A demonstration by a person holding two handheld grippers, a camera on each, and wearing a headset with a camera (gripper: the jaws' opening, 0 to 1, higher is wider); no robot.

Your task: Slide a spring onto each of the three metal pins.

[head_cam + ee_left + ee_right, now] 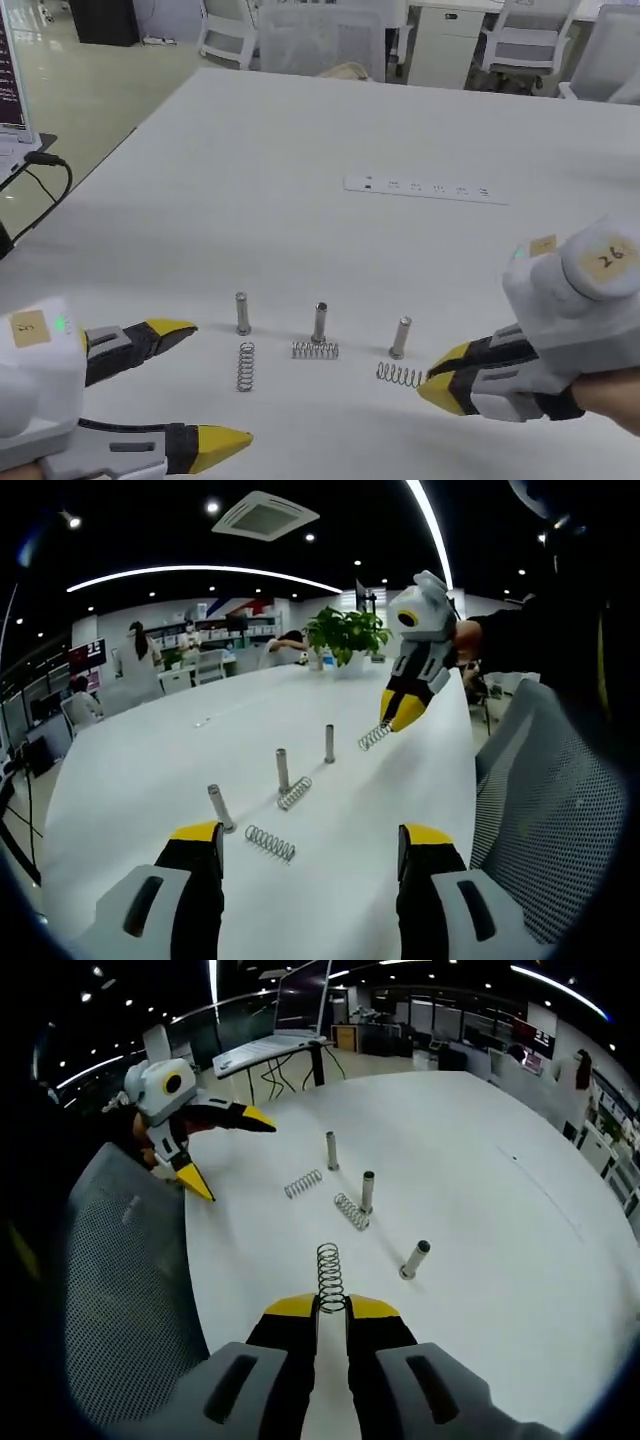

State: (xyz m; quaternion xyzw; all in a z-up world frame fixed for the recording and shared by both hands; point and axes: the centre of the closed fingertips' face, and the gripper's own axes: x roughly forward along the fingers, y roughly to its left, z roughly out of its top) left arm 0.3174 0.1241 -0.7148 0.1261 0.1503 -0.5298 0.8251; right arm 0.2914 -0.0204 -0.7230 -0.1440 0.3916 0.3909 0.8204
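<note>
My right gripper [332, 1305] is closed on the near end of the right-hand spring [329, 1265]. The spring lies flat on the table [300, 230], its long axis running straight out from my jaws. Its pin [415, 1259] stands upright and bare, just beside the free end. Judgement: the spring must be tipped vertical over that pin. My left gripper [215, 382] hangs open, well apart.

Three short silver metal pins stand in a row near the front edge of the broad white desk [300, 150]: left pin [242, 313], middle pin [319, 322], right pin [400, 337]; just before each lies a small coiled wire spring: left spring [245, 366], middle spring [315, 350], right spring [399, 375], the last with its end between the jaws of the right gripper [432, 385]; a long white power strip [425, 189] lies well behind the row.
</note>
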